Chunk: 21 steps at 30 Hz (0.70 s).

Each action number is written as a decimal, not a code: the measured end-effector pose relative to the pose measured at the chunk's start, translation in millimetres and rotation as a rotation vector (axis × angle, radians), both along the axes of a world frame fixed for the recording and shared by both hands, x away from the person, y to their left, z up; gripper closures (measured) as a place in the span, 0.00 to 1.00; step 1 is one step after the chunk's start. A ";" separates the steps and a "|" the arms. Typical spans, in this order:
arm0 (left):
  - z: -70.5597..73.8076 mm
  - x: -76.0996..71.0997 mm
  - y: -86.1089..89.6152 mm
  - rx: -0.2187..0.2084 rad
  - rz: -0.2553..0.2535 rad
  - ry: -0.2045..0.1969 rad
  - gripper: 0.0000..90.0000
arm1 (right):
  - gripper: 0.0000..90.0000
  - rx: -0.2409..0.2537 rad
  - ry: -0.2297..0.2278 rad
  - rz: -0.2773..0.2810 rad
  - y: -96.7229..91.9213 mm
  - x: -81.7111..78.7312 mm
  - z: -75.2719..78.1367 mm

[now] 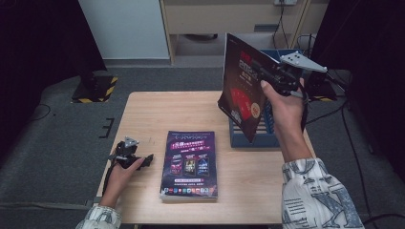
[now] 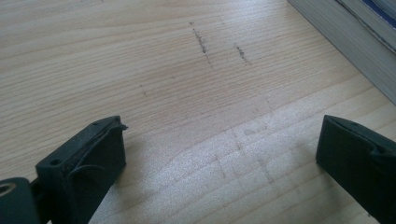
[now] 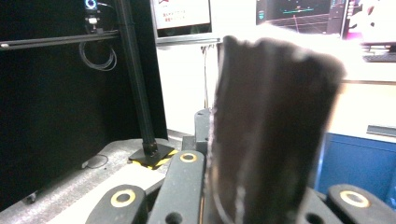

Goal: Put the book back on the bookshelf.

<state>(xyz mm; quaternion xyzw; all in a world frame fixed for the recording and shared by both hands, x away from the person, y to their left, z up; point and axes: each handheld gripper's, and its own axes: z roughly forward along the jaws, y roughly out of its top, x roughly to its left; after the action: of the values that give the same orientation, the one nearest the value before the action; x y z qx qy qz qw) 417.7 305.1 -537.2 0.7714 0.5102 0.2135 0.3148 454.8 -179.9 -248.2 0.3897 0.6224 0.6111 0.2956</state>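
Left gripper resting on table, jaws spread, nothing between. Stack of magazines just to its right. Right gripper raised, pinching dark magazine, held upright and tilted above blue rack

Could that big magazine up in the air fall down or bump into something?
Maybe. The right hand-held gripper pinches the raised magazine only near one edge, so the floppy pages might sag or slip out. It hangs tilted just above the blue rack, so a corner could catch the rack's rim on the way in. The left hand-held gripper rests open beside the magazine stack and isn't steadying anything.
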 end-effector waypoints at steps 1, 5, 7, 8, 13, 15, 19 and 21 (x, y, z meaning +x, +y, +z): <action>0.0 0.0 0.0 0.000 0.000 0.000 0.01 | 0.97 0.000 0.000 0.000 0.0 0.0 0.0; 0.0 0.0 -0.1 0.000 0.000 0.000 0.01 | 0.97 -0.001 0.000 -0.017 -7.9 -0.3 -0.4; 0.0 0.0 -0.1 0.000 -0.001 0.000 0.01 | 0.97 -0.001 0.003 -0.021 -10.3 -0.3 -0.9; 0.0 0.0 -0.2 0.000 0.000 0.000 0.01 | 0.97 -0.003 0.005 -0.021 -11.6 -0.3 -1.2; 0.0 0.0 -0.2 0.000 0.000 0.000 0.01 | 0.97 -0.008 0.008 -0.031 -16.4 -0.8 -2.4; 0.0 0.0 -0.2 0.000 0.000 0.000 0.01 | 0.97 -0.011 0.010 -0.036 -18.3 -0.8 -2.8; 0.0 0.1 -0.3 0.000 0.000 0.000 0.01 | 0.97 -0.016 0.011 -0.042 -21.7 -0.6 -3.3; 0.0 0.1 -0.3 0.000 0.000 0.000 0.01 | 0.97 -0.019 0.013 -0.046 -23.6 -0.7 -3.5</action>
<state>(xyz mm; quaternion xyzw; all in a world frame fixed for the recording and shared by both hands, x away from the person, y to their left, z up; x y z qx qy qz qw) 417.8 304.8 -537.3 0.7714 0.5101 0.2134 0.3150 454.1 -203.5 -251.7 0.4049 0.6210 0.5957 0.3091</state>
